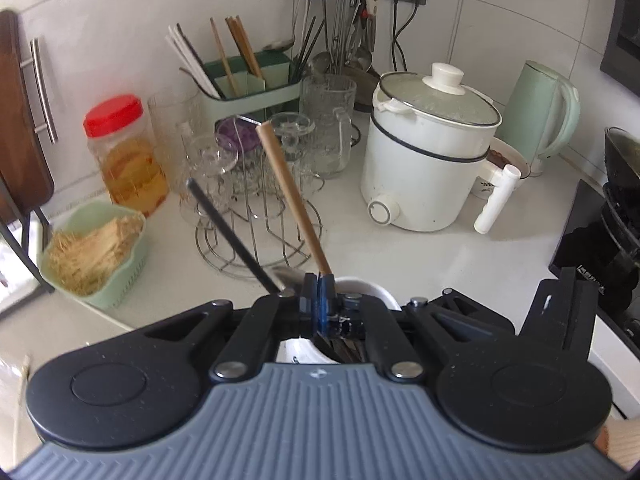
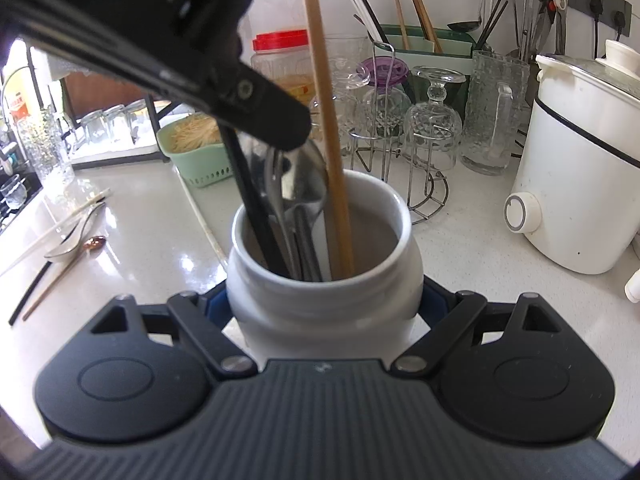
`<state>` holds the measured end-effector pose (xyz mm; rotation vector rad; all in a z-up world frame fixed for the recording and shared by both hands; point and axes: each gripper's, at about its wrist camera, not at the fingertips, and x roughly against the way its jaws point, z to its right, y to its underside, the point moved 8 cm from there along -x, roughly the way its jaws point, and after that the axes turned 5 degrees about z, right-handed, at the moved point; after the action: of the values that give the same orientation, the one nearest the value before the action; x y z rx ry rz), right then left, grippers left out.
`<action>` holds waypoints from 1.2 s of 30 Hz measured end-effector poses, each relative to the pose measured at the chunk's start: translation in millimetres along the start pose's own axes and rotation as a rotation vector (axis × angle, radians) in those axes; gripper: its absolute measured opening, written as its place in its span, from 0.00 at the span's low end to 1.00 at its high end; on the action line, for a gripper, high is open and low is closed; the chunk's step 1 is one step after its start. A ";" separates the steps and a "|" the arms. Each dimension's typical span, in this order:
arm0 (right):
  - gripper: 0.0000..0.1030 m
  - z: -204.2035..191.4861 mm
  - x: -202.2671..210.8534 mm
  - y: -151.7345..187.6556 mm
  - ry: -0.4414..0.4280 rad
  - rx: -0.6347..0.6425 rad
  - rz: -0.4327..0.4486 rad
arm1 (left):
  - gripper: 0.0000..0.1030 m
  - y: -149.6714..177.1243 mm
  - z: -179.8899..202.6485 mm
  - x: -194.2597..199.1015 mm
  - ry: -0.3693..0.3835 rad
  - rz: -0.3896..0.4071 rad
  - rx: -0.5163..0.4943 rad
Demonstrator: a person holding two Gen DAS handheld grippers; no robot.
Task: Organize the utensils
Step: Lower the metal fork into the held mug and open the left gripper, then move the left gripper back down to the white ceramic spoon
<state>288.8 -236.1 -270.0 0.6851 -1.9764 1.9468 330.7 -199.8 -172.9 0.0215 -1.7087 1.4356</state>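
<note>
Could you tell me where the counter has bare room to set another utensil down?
Bare counter lies between the white jar and the cooker, and between the jar and the loose spoons. It is crowded behind, round the glass rack, jug and green basket.

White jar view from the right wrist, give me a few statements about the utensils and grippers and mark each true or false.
1. The right gripper clamps the white jar. True.
2. The white jar lies on its side. False: it stands upright.
3. A wooden chopstick stands in the jar. True.
4. The left gripper is wide open. False: its fingers are shut.
5. Spoons lie on the counter. True.
</note>
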 end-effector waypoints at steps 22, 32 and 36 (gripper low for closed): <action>0.88 -1.7 1.7 0.4 0.012 0.002 -0.006 | 0.25 -10.3 -17.3 60.6 0.002 0.003 0.118; 0.88 -2.3 1.5 -0.5 0.022 -0.003 -0.018 | 0.25 -6.0 -78.8 108.7 -0.113 0.043 0.218; 0.88 -2.4 1.7 -0.2 0.030 -0.009 -0.018 | 0.25 9.4 -103.6 118.9 -0.154 0.037 0.253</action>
<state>287.2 -234.0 -268.8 0.6659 -1.9535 1.9255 314.5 -54.6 -112.9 0.2457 -1.6450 1.7075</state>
